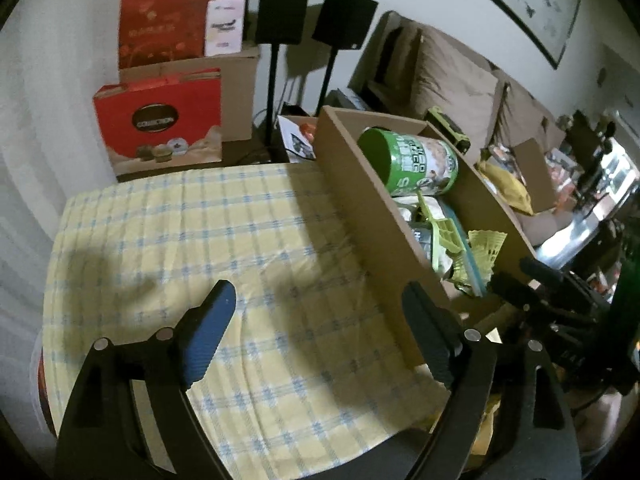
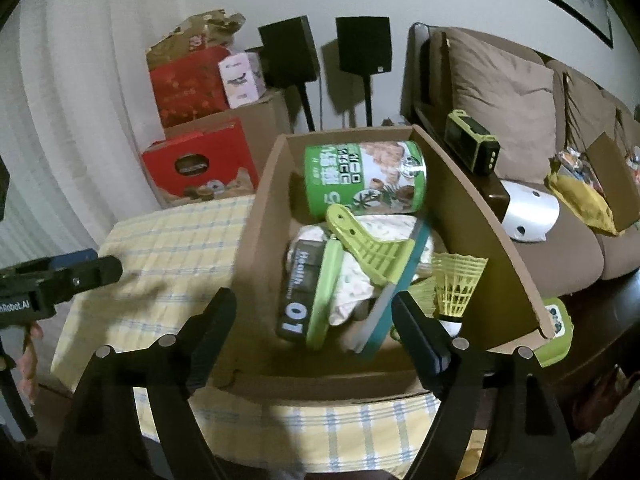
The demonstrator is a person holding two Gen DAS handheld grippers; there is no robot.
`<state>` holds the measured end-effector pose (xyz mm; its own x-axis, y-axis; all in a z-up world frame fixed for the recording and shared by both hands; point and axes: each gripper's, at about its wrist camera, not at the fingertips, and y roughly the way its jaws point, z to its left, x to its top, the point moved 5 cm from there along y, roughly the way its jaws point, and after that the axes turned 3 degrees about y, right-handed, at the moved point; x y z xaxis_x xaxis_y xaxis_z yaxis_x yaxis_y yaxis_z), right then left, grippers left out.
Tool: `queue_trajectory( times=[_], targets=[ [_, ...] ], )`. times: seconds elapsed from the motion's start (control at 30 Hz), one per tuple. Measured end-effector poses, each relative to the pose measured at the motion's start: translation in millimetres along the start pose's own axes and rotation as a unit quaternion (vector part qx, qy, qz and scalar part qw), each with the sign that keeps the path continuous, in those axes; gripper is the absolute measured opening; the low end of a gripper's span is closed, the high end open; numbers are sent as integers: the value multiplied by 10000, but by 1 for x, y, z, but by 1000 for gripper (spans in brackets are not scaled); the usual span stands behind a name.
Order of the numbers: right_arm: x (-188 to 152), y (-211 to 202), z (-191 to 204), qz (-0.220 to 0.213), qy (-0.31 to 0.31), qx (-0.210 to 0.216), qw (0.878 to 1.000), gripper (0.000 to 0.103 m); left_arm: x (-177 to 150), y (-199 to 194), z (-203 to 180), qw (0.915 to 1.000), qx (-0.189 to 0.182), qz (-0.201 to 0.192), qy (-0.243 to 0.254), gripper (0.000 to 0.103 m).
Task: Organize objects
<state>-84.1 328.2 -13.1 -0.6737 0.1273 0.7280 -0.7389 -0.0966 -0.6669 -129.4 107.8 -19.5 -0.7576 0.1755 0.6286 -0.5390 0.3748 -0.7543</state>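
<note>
Several items are already seen packed in the cardboard box [image 1: 372,216] from the left wrist view: a green can [image 1: 412,162] lying on its side at the far end, w/ a green clip [image 1: 440,232] and a yellow shuttlecock [image 1: 486,246] nearer. The left gripper [image 1: 320,336] is held released, nothing between its fingers, over the bench [image 1: 180,240], whose checked cloth is shown bare of loose objects on this side. The right gripper is glimpsed just beyond the box's near corner.

From the right wrist view, the box [image 2: 260,216] is looked into directly: can [image 2: 364,178] at the back, clip [image 2: 360,244] across the middle, a dark "Health" carton [image 2: 296,292] at left w/ a green-rimmed lid [image 2: 326,288] against it, printed pouches beneath, shuttlecock [image 2: 456,284] at right. The right gripper [image 2: 314,340] is held released at the box's near edge, grasping nothing. The left gripper [image 2: 80,274] is seen off to the left above the cloth.

Judged from this, the task is largely done, approx. all bench items being boxed; little appears left, though the sofa clutter may or may not be included.
</note>
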Motion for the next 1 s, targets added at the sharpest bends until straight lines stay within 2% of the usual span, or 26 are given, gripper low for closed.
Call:
queue_trajectory(
  times=[0.27,0.4,0.5,0.87,1.0],
  targets=[
    [-6,-11,21,-59,-219,44,9997,87,-27,-26,16,9995,152,-201,-180,92],
    [-11,-16,32,-80,-336,13,9994,103,-39,-37,23,9989,266,-274,-287,98],
    [-15,-20,40,-114,-383,68,9992,102,-47,-44,29,9980,411,-281,-379,103],
    [-28,-37,58,-233,-543,-39,9982,102,-77,-72,35,9927,1004,-529,-396,103],
    [-38,-43,57,-246,-395,22,9989,102,-84,-81,37,9923,926,-610,-556,103]
  ],
)
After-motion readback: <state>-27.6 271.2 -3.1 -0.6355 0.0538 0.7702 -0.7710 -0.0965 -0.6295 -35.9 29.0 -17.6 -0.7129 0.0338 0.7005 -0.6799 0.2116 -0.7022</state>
